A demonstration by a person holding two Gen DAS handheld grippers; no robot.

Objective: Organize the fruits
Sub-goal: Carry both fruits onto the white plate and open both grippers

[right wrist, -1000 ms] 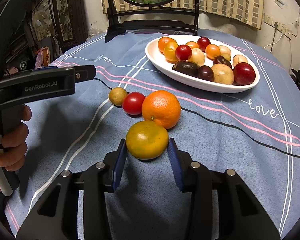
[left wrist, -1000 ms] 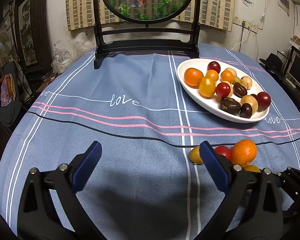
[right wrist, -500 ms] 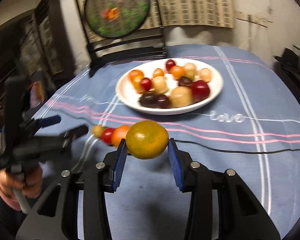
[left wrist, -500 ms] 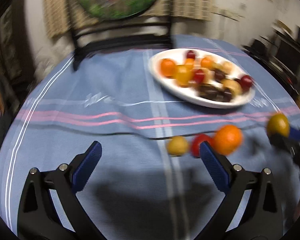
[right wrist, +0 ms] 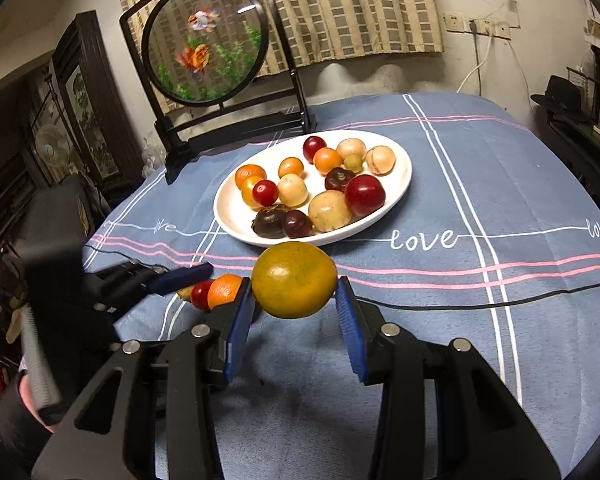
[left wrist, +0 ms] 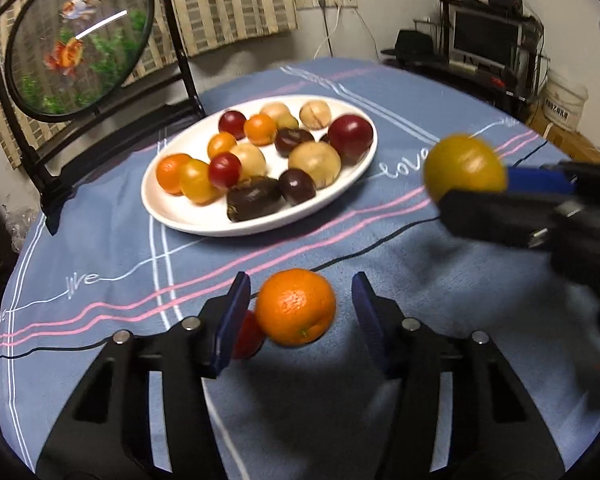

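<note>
The right gripper (right wrist: 296, 304) pinches a yellow-green citrus (right wrist: 294, 279) between its blue pads, held in the air at lower centre of its view, just short of the white plate (right wrist: 236, 222) of fruit beyond it. To do this step well, I would carry it over the near rim and lower it into the bare patch at the plate's left before spreading the jaws, since a drop onto the heaped fruit could send it rolling. In the left wrist view the left gripper (left wrist: 298, 312) brackets the orange (left wrist: 296, 306) at lower centre; its jaws have just been closing, but a gap shows on the right side, so they are not yet pressing. A red tomato (left wrist: 247, 336) lies touching the left pad's inner side; shifting slightly right before closing would keep it out of the pinch. The blue cloth on the counter (right wrist: 480, 184) reads "love" (right wrist: 424, 239) in white script, repeated at the far right edge.
</note>
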